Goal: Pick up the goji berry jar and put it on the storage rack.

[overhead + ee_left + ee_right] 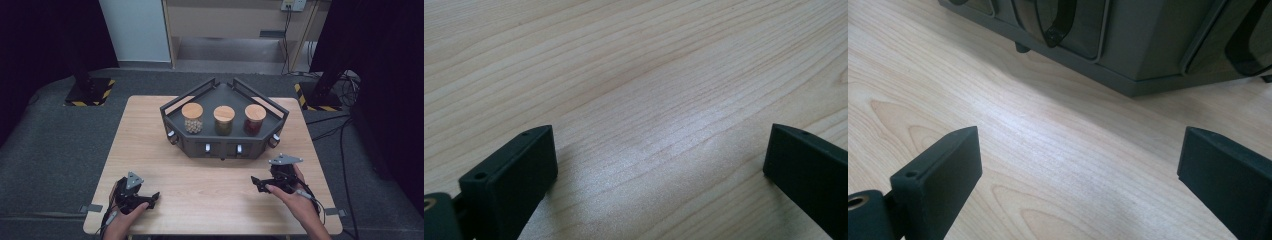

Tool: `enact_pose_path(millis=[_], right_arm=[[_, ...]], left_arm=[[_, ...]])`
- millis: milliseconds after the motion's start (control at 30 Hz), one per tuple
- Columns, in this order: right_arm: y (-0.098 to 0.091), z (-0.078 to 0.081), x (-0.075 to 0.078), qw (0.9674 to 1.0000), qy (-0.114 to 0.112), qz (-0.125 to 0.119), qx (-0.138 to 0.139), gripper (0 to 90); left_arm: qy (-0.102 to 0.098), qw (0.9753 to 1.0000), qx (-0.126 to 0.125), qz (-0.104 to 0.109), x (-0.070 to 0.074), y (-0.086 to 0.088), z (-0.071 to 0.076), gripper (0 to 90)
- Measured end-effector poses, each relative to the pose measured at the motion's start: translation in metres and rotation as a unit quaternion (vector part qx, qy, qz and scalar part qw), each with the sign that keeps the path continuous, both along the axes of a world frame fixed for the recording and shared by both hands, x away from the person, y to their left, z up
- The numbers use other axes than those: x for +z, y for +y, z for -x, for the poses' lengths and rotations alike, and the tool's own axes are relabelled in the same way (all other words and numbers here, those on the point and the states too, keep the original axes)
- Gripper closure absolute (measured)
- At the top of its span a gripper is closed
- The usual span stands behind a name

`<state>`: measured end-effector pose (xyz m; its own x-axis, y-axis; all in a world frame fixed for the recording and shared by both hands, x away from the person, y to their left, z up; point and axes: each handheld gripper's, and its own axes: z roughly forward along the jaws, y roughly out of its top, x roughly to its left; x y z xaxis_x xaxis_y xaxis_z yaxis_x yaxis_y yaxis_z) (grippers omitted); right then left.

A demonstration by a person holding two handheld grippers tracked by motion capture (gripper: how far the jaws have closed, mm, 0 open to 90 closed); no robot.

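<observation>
Overhead, a dark corner rack (224, 142) is sitting at the far middle of the wooden table (210, 195), carrying three wood-lidded jars (224, 120) in a row. The left gripper (150, 198) and right gripper (257, 183) are resting near the front edge, well apart. Next, the left gripper view: its jaws are standing spread wide over bare wood. Finally, the right gripper view: jaws likewise spread, facing the rack's base.

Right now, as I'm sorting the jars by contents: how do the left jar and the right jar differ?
The left jar holds pale, roundish pieces; the right jar holds dark red contents. The left jar stands nearer the rack's left corner, the right jar nearer its right. Both are upright with round wooden lids.
</observation>
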<state>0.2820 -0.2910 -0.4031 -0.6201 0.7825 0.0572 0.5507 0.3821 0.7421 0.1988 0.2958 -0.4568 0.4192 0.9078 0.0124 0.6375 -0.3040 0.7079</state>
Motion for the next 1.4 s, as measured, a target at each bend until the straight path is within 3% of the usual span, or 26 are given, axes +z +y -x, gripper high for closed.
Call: enact_pose_path(millis=[567,1067,1267,1400], right_arm=[[0.013,0.009,-0.02,0.9996,0.02,0.0,0.021,4.3],[0.027,0.017,-0.037,0.9989,0.027,0.018,0.033,4.2],[0.033,0.02,-0.047,0.9987,0.024,0.03,0.033,3.4],[0.036,0.024,-0.052,0.9987,0.01,0.037,0.035,1.8]], left_arm=[[0.0,1.0,0.0,0.0,0.0,0.0,0.0,0.0],[0.0,1.0,0.0,0.0,0.0,0.0,0.0,0.0],[0.0,1.0,0.0,-0.001,0.0,0.0,0.001,0.0],[0.0,1.0,0.001,-0.001,0.0,0.0,0.001,0.0]])
